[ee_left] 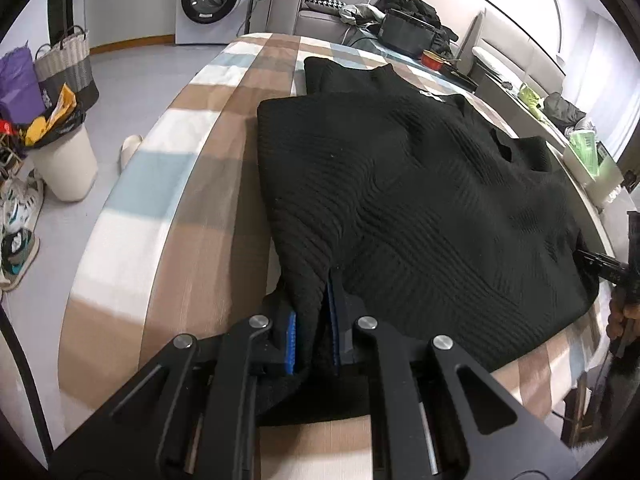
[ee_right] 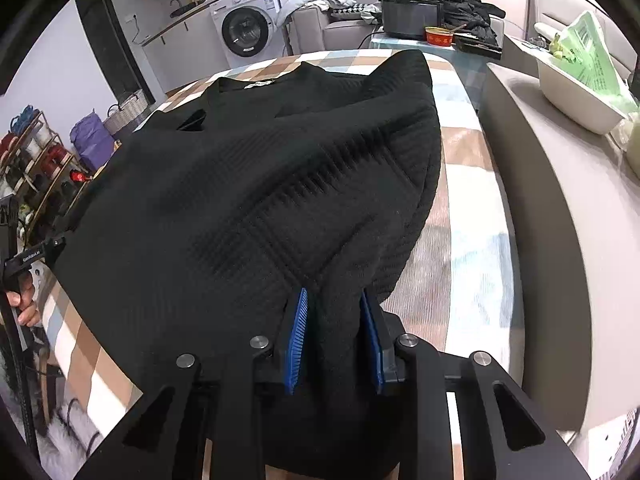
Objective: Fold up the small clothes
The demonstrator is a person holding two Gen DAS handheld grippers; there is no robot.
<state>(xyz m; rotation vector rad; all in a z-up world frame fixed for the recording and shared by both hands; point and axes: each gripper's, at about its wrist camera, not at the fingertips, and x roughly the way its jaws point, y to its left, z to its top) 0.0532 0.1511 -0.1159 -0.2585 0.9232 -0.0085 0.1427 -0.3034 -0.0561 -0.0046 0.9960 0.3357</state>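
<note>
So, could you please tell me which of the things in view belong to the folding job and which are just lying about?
Part of the job:
- black ribbed garment, spread on the checked cloth
- left gripper, shut on its near hem
- right gripper, closed on the hem too

Just lying about:
- washing machine
- bin
- woven basket
- red bowl
- shoes

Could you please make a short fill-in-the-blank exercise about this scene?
1. The ribbed garment is ____ in colour.
2. It lies on a ____ tablecloth.
3. The jaws of the left gripper and the right gripper are both shut on the garment's near ____.
4. Behind the table stands a white ____ machine.

Answers: black; checked; edge; washing
</note>
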